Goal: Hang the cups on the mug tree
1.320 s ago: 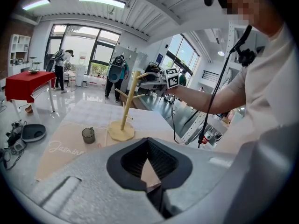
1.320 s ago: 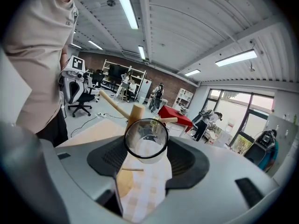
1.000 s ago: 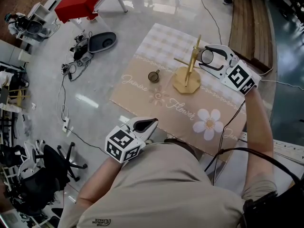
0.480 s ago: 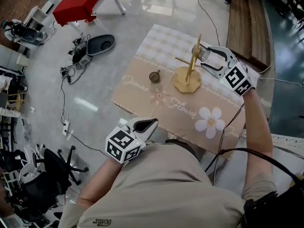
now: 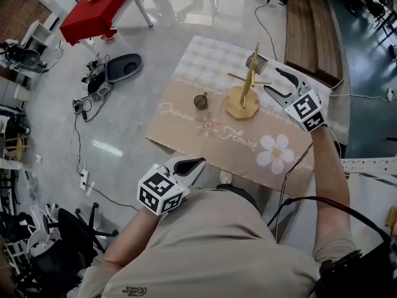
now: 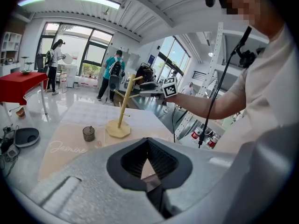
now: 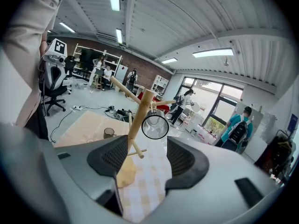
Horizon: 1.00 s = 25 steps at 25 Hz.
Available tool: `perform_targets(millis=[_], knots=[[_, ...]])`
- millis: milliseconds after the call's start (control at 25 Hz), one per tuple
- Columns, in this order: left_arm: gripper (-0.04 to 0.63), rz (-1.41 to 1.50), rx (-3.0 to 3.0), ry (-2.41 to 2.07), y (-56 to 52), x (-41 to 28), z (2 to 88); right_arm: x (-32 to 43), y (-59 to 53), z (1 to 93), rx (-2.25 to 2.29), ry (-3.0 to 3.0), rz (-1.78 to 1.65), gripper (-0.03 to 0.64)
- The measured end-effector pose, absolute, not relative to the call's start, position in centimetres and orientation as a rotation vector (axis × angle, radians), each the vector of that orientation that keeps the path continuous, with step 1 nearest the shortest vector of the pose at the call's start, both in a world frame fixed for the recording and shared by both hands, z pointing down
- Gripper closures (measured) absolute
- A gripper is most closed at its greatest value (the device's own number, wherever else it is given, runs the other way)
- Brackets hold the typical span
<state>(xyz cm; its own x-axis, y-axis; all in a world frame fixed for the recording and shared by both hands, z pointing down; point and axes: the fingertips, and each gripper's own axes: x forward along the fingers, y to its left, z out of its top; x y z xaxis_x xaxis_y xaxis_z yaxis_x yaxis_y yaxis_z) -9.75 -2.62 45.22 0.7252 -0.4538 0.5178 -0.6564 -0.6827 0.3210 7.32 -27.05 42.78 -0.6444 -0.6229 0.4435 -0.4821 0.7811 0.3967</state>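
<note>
A wooden mug tree (image 5: 245, 90) stands on a beige flowered mat (image 5: 186, 124). A clear glass cup (image 5: 255, 61) hangs from one of its upper pegs; in the right gripper view this cup (image 7: 155, 125) hangs just beyond the jaws. My right gripper (image 5: 273, 81) is open beside the tree, to its right, with nothing between its pads (image 7: 187, 158). A small dark cup (image 5: 200, 100) sits upright on the mat left of the tree, also visible as a cup (image 6: 88, 133) in the left gripper view. My left gripper (image 5: 193, 163) is shut and empty, off the mat's near edge.
A red-covered table (image 5: 99, 8) stands far left. Cables and a dark oval device (image 5: 122, 67) lie on the floor left of the mat. A wooden bench (image 5: 310, 30) runs behind the tree. A black office chair (image 5: 68, 225) is near left. People stand in the background.
The glass cup that sat between my right gripper's jaws now hangs on the tree's peg. The right gripper has drawn back to the right, away from it. The left gripper has barely shifted.
</note>
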Motion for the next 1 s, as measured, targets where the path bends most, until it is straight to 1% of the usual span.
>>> perform_targets(millis=[120,200,280,400,440,520,680,1000], knots=[[0.588,0.547,2.465,-0.803,-1.9,-10.1,44.7,7.6,-24.8,42.7,0.903,-2.405,-0.246,0.354],[0.588,0.541,2.484,-0.771,-1.2,-10.2,44.4,7.7,-22.9,42.9,0.952,-2.405,-0.193,0.406],[0.588,0.533,2.506,-0.733,-0.4,-10.3,43.9,7.7,-20.9,43.3,0.998,-2.397,-0.148,0.441],[0.588,0.523,2.545,-0.672,0.6,-10.1,43.1,7.5,-17.9,43.7,1.087,-2.39,-0.047,0.519],[0.588,0.519,2.557,-0.655,0.9,-10.1,43.0,7.4,-16.8,43.8,1.119,-2.395,-0.001,0.554],[0.588,0.513,2.576,-0.623,1.6,-10.2,42.7,6.7,-14.4,44.2,1.165,-2.417,0.112,0.584],[0.588,0.499,2.603,-0.574,3.1,-10.7,42.3,4.1,-8.9,45.2,1.188,-2.448,0.275,0.598],[0.588,0.489,2.634,-0.49,7.2,-12.3,41.7,-2.6,1.8,45.3,1.196,-2.481,0.418,0.601]])
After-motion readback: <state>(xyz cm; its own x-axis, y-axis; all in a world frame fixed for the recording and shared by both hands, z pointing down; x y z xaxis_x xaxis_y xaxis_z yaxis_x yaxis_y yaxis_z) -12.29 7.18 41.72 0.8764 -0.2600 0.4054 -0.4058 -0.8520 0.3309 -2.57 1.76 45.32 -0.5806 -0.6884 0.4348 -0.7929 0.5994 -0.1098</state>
